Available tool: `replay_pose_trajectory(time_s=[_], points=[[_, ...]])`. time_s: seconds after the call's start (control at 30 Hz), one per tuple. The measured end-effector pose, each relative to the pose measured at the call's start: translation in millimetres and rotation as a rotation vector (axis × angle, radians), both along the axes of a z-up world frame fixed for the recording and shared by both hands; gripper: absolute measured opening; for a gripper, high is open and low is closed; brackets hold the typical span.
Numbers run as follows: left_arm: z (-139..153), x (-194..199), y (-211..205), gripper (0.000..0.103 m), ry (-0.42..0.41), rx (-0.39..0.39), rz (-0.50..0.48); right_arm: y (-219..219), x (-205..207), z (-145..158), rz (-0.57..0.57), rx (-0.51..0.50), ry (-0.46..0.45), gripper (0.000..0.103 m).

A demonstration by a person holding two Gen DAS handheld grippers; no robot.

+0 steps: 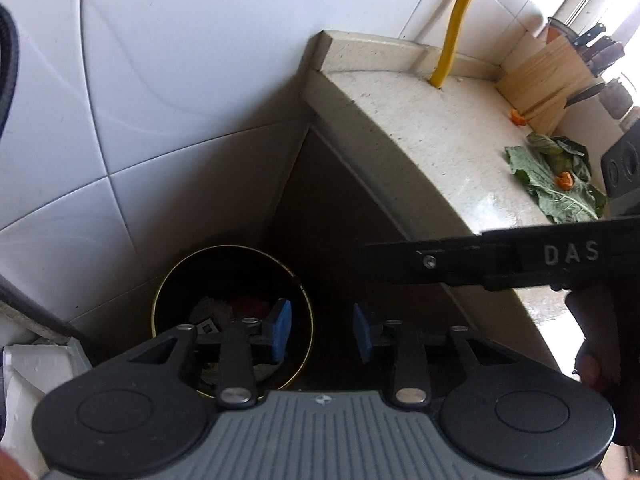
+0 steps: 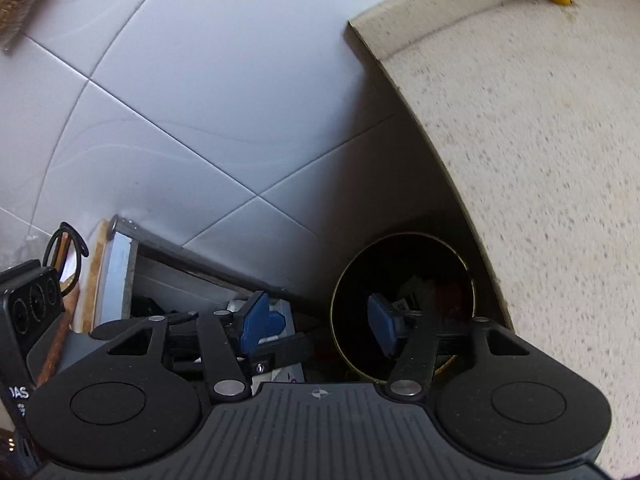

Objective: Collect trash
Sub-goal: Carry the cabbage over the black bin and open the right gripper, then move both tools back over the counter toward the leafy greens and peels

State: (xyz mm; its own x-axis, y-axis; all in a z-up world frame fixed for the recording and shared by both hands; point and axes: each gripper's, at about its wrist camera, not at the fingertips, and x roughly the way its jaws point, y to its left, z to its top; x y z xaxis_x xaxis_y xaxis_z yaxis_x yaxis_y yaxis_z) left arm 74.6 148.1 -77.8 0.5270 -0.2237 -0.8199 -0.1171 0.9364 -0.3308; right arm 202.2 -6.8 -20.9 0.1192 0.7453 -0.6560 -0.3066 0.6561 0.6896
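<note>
Looking down past both tongs toward the floor beside a speckled worktop [image 1: 432,136]. Left tongs [image 1: 322,330]: blue pads [image 1: 283,330] spread apart, nothing between them, hanging above a round dark bin [image 1: 298,284] with a brass-coloured rim that stands on the floor in the corner between the white tiled wall [image 1: 160,80] and the end of the worktop. Scraps of trash [image 1: 224,308], pale and reddish, lie inside the bin; their kind cannot be told in the shadow. Right tongs [image 2: 320,326]: pads likewise spread and empty, one pad over the bin mouth [image 2: 404,240], the other over clutter beside it. On the worktop, well apart from the bin, lie green leaves [image 1: 560,192] with small orange pieces [image 1: 565,179] on them, near stacked wooden boards [image 1: 540,80]. A yellow hose [image 1: 456,28] rises from the back of the worktop.
</note>
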Motion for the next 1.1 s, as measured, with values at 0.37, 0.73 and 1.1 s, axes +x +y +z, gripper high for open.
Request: replay_pose_trajectory(time_s=[0.37, 0.73, 1.1], points=[[22, 4, -26, 0.038, -0.051, 0.054, -0.038, -42, -14, 24, -0.048, 0.051, -0.025, 0.078], [44, 18, -83, 0.044, -0.123, 0.095, -0.134, -112, -27, 35, -0.153, 0.045, -0.072, 0.084], [54, 34, -141, 0.046, -0.131, 0.127, -0.199, -182, -34, 17, -0.251, 0.088, -0.037, 0.086]])
